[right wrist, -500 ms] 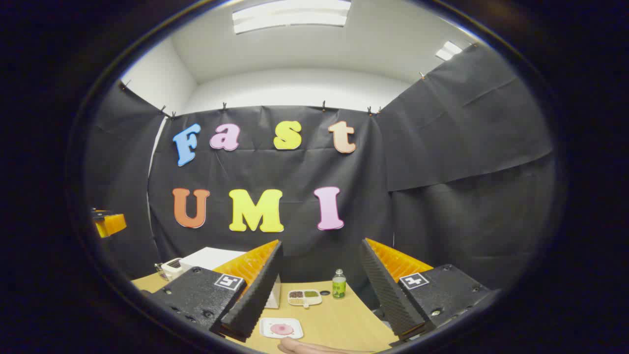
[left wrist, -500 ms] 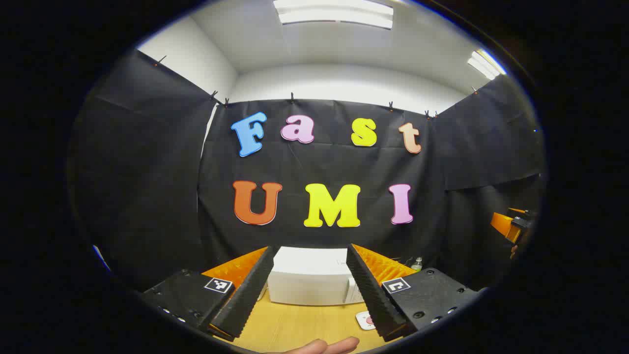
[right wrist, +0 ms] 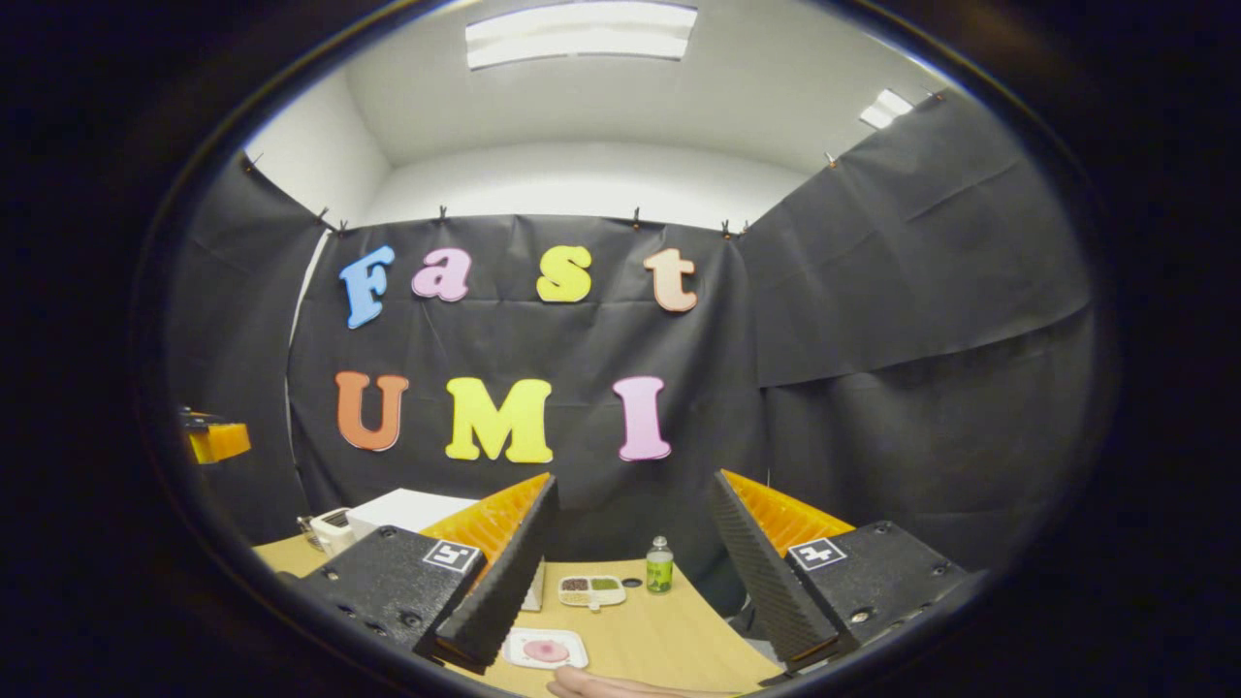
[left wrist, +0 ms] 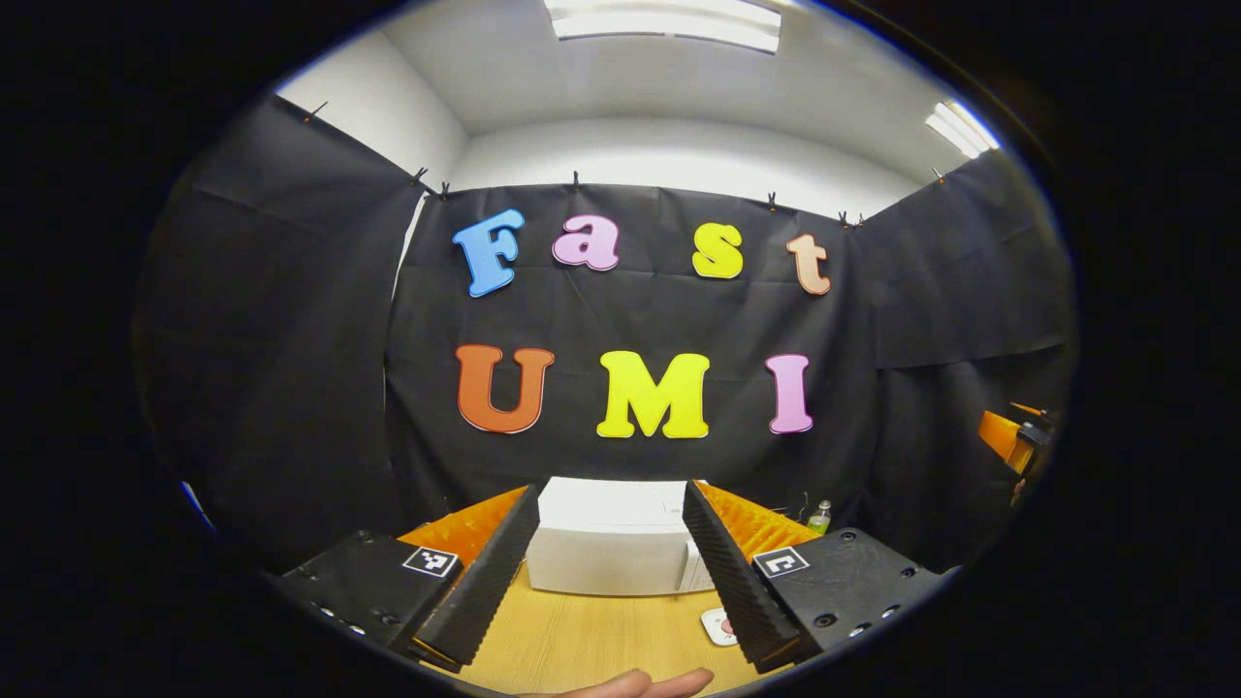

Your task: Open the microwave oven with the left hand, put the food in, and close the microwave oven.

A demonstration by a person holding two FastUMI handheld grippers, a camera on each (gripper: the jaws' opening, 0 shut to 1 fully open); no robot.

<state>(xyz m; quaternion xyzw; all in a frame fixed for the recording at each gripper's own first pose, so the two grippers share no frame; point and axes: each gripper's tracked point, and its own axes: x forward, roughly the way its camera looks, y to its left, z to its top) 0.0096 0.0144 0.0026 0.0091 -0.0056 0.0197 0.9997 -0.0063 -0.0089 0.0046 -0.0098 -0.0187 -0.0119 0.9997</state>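
A white microwave oven [left wrist: 609, 538] stands shut at the back of the wooden table [left wrist: 582, 640], straight ahead of my left gripper [left wrist: 606, 620], which is open and holds nothing. A white plate with pink food [right wrist: 545, 649] lies on the table in the right gripper view, just ahead of my open, empty right gripper [right wrist: 630, 635]. That same plate [left wrist: 718, 627] peeks out beside the right finger in the left gripper view. The microwave [right wrist: 407, 509] is off to the left in the right gripper view.
A small green bottle [right wrist: 659, 566] and a divided dish with dark and green food [right wrist: 590, 588] stand at the table's back. A person's hand [left wrist: 630, 684] rests at the near table edge. The other gripper [left wrist: 1013, 441] shows at the far right of the left gripper view.
Both views have tilted slightly downward, so the microwave and the table objects sit a little higher or closer. Both grippers remain open.
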